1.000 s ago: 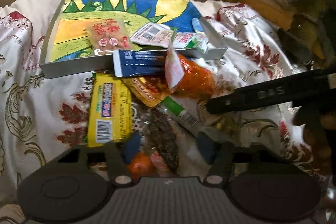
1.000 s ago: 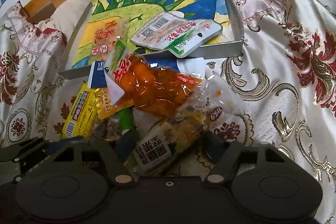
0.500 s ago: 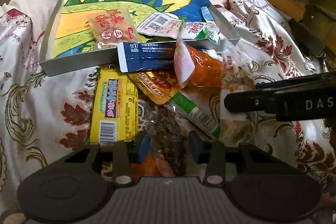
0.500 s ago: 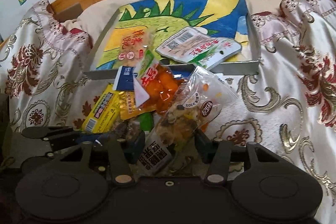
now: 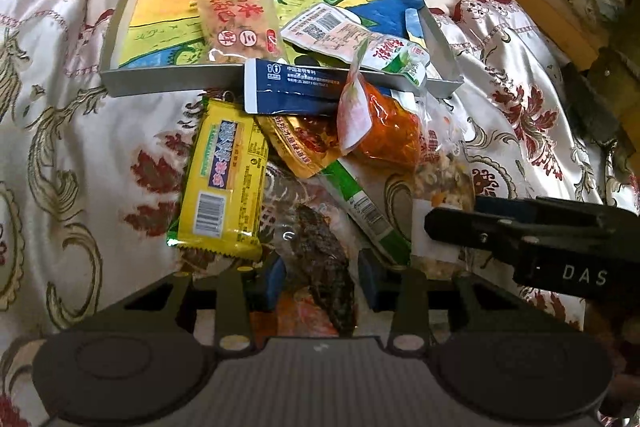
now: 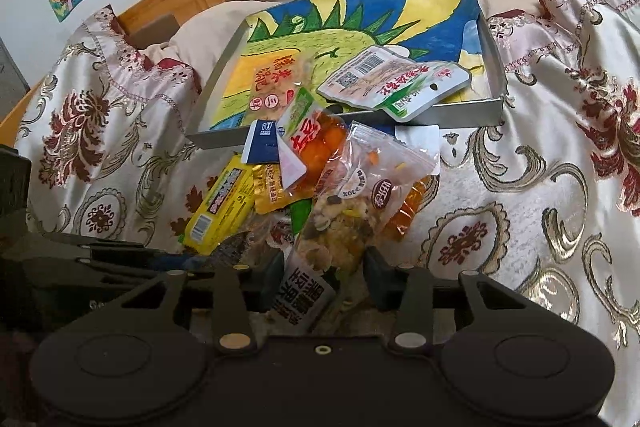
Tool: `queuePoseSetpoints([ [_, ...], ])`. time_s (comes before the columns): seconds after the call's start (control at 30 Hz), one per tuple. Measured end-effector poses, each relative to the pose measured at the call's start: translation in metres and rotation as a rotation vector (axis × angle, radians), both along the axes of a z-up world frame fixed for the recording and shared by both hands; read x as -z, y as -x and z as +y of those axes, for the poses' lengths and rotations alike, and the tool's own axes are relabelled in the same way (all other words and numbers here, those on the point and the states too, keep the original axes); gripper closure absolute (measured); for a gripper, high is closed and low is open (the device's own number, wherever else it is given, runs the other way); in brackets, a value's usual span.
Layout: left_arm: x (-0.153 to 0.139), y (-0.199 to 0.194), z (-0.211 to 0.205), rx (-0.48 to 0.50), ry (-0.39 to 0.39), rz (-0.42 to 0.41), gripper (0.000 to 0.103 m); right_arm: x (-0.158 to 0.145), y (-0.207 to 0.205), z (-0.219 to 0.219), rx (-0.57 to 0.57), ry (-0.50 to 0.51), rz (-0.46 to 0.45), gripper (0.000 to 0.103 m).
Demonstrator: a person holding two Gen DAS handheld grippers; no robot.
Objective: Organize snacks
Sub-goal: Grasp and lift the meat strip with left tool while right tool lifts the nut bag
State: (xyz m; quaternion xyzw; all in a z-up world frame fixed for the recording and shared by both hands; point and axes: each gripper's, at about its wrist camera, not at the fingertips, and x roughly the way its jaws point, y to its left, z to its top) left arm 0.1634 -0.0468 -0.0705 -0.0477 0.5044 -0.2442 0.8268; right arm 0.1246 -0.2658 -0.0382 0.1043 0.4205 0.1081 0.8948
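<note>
Up on the bed, three snack packs [image 6: 384, 83] lie in my tray [image 6: 493, 39], while my left claw [image 5: 320, 277] pinches a dark snack pack [image 5: 320, 251] and my right claw [image 6: 324, 273] squeezes the nut bag [image 6: 352, 203] from the pile by the tray's near edge.

Soft, even daylight; glare on the satin bedspread [image 6: 520, 187] right of the claw; fisheye-bent edges, dark corners, slight blur.

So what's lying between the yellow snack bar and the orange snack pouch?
In the left wrist view, a gold foil packet lies between the yellow snack bar and the orange snack pouch, partly under the pouch.
</note>
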Motion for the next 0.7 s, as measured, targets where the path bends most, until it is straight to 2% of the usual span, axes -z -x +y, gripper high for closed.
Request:
queuePoseSetpoints([
  [0.1, -0.003, 0.002, 0.005, -0.027, 0.014, 0.013, 0.061, -0.004, 0.006, -0.004, -0.001, -0.015, -0.014, 0.059],
  [0.27, -0.01, 0.006, 0.014, -0.061, 0.08, 0.027, 0.061, -0.01, 0.017, -0.012, -0.003, -0.043, -0.035, 0.059],
  [0.5, -0.033, 0.019, 0.016, -0.083, 0.117, -0.074, 0.061, -0.022, 0.03, -0.025, -0.002, -0.08, -0.088, 0.059],
  [0.7, -0.057, 0.018, 0.012, -0.129, 0.072, -0.163, 0.061, -0.042, 0.029, -0.033, -0.023, -0.076, -0.163, 0.06],
])
